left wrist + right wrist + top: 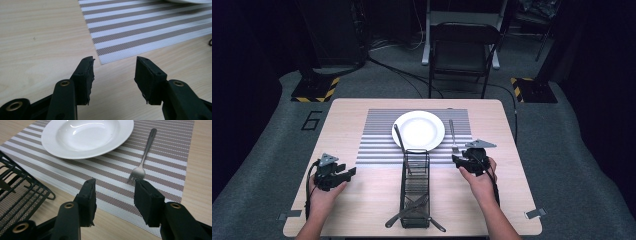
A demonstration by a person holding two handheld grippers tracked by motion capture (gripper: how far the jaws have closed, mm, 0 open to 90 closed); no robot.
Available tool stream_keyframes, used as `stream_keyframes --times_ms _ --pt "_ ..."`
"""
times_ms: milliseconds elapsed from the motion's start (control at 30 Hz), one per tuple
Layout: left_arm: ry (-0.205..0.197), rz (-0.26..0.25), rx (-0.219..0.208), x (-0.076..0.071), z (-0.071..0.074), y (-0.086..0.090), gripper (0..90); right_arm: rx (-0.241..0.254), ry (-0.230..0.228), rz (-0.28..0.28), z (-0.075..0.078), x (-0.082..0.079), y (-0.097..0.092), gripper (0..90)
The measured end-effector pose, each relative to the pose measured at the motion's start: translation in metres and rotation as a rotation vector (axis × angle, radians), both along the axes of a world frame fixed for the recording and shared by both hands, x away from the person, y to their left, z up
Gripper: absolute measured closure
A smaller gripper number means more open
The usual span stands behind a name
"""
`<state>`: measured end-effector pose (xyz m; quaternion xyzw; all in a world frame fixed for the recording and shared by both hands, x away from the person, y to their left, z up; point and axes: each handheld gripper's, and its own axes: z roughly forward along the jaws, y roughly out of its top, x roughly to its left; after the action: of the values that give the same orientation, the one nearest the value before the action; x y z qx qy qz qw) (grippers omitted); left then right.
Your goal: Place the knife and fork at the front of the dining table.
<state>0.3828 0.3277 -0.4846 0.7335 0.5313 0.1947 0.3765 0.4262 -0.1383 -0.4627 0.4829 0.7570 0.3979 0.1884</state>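
The setting of cutlery round the plate appears to be the work in hand, and what matters now is the fork just ahead of the right gripper. In the right gripper view the fork is seen flat on the striped mat, tines nearest the fingers and a little ahead of the gap, handle running straight away from them alongside the plate's rim. Its long axis is thus lined up with the reach, not across it. Those fingers are held partly apart, with nothing between them and mat showing through the gap. The left gripper is found well off to the other side, over bare table beside the mat's near corner; its fingers are likewise half spread and empty. More cutlery is left in the black rack between the two hands, with one piece leaning out of its far end toward the plate. The rack lies closer to the right hand than to the left, though either could reach it; a piece there would have to be approached from the side, the fork being judged already placed.
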Motion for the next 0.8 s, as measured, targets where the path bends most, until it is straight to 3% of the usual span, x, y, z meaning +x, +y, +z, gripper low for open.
stream_keyframes --times_ms 67,333,400,800 --pt "-0.007 -0.016 -0.019 0.001 0.009 -0.006 51.7 0.000 -0.006 0.005 -0.001 -0.002 -0.001 51.2" --pt "-0.036 -0.093 -0.032 0.003 0.042 -0.031 54.2 -0.014 -0.024 0.037 -0.006 -0.006 0.001 51.7" --pt "-0.043 -0.105 -0.054 0.003 0.048 -0.037 54.7 -0.012 -0.021 0.044 -0.007 -0.007 0.003 52.3" --pt "-0.072 -0.226 -0.028 0.002 0.085 -0.071 57.7 -0.035 -0.035 0.031 -0.009 -0.011 0.005 50.4"
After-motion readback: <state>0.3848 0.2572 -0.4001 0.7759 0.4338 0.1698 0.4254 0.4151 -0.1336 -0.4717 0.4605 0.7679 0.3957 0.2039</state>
